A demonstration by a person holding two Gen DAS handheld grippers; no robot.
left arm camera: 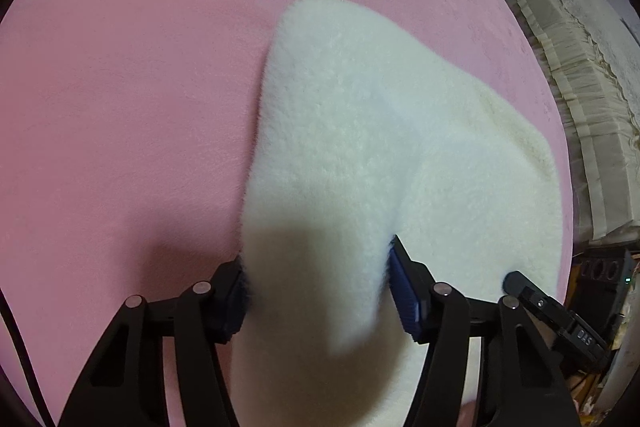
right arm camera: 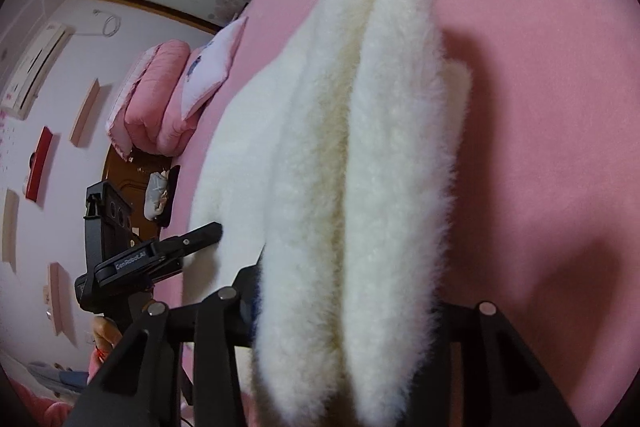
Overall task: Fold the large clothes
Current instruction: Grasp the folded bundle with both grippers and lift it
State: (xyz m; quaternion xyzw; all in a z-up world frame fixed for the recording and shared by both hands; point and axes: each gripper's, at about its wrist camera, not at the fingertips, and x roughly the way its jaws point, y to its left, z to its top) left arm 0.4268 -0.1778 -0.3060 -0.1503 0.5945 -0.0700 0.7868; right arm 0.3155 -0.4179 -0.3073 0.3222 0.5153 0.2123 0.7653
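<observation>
Soft even indoor light; dark shadows on pink fleece bedspread [left arm camera: 120,87]; fisheye bending, black vignette corners; near edges blurred.

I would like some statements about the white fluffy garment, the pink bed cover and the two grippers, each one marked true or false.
1. The white fluffy garment lies on a pink bed cover. True.
2. The left gripper has nothing between its fingers. False: a fold of the garment sits between them.
3. The right gripper has thick folds of the garment between its fingers. True.
4. The garment is dark blue. False: it is white to cream; only the left gripper's finger pads are blue.
5. Folded pink bedding is stacked at the far end of the bed. True.
6. The garment hangs on a hanger. False: it rests on the bed cover and in the grippers.
</observation>
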